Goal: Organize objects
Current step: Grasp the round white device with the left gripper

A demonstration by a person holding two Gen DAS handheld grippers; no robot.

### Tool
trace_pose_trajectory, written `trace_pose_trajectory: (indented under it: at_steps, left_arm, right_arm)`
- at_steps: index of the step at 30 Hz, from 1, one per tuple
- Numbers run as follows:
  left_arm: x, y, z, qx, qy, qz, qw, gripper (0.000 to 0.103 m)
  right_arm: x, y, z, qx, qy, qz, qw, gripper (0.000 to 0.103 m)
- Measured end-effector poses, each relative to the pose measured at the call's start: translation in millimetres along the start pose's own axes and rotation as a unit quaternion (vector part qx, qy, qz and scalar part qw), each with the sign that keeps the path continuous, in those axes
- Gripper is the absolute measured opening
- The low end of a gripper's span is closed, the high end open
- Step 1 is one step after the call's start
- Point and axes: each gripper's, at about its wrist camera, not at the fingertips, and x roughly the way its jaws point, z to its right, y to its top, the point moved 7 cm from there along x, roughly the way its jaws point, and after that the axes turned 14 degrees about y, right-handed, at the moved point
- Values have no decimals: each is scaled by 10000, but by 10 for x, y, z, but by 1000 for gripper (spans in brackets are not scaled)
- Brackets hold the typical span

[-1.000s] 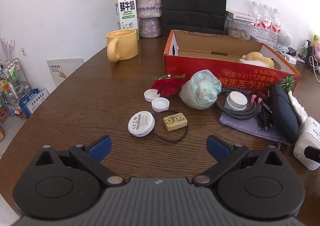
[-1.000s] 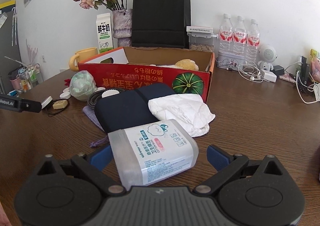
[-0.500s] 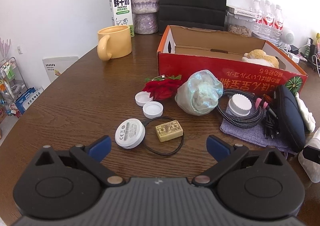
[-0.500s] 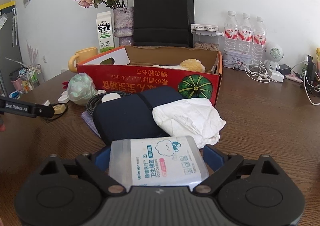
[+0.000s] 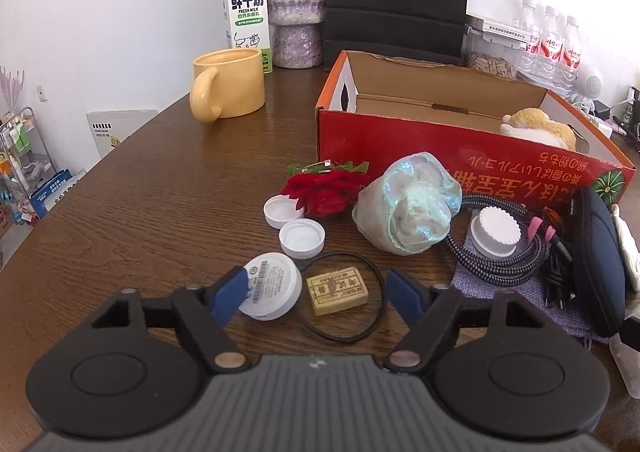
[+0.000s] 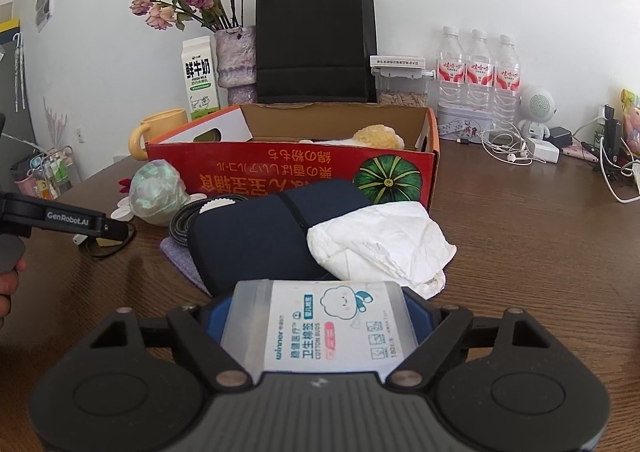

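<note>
Pickup was the step in hand on both sides. Our right claw (image 6: 318, 326) was closing, its blue pads already pressed on the cotton bud box (image 6: 320, 326), which lay low over the counter (image 6: 520, 252) with its long axis running away from us toward the red carton (image 6: 288, 172). Our left claw (image 5: 316, 294) was closing, unclenched, around the white round lid (image 5: 274, 290) and yellow block (image 5: 337, 289) (nothing gripped yet). Next, we judged, came lifting into the carton.
</note>
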Motion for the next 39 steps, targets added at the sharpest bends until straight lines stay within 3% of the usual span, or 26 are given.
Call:
trace_pose_trajectory:
  at_steps: [3,5,11,18,19,22,23,29,33,39]
  left_arm:
    - [-21,21,16,22,10,91,10000,46]
    - [-50,27,23,112,104,181,9997,21]
    - [-125,22,10,110,-35,267,9996,9]
    - [-156,-3,-34,77,-73,226,9997,12]
    - [-160,-6,-38,69,-77,231,9997,18]
    - [-189,19,-31,20,-123,334,9994,50]
    - [-205,33,-18,23,-137,395,9991,53]
    - [-205,38,136,208,-295,422,9985,50]
    - [-147,-6,182,312,-179,391,9986,47]
    - [-122,28,-2,-27,-73,384,9992,48]
  right_arm:
    - [-1,0,1,3,3,0,10000,82]
    - [2,0,-2,3,2,0,10000,82]
    - [2,2,0,0,-3,-2,10000,82]
    - [0,-8,-7,3,-46,-4,10000,82]
    - [0,-9,-10,5,-49,-4,10000,82]
    - [0,-9,-9,10,-44,-5,10000,82]
    - [-1,-10,-7,18,-39,-5,10000,82]
    - [-3,-13,-4,46,-28,-6,10000,82]
    - [-2,-15,-4,69,-14,-10,10000,82]
    - [3,-15,2,106,8,-16,9999,82]
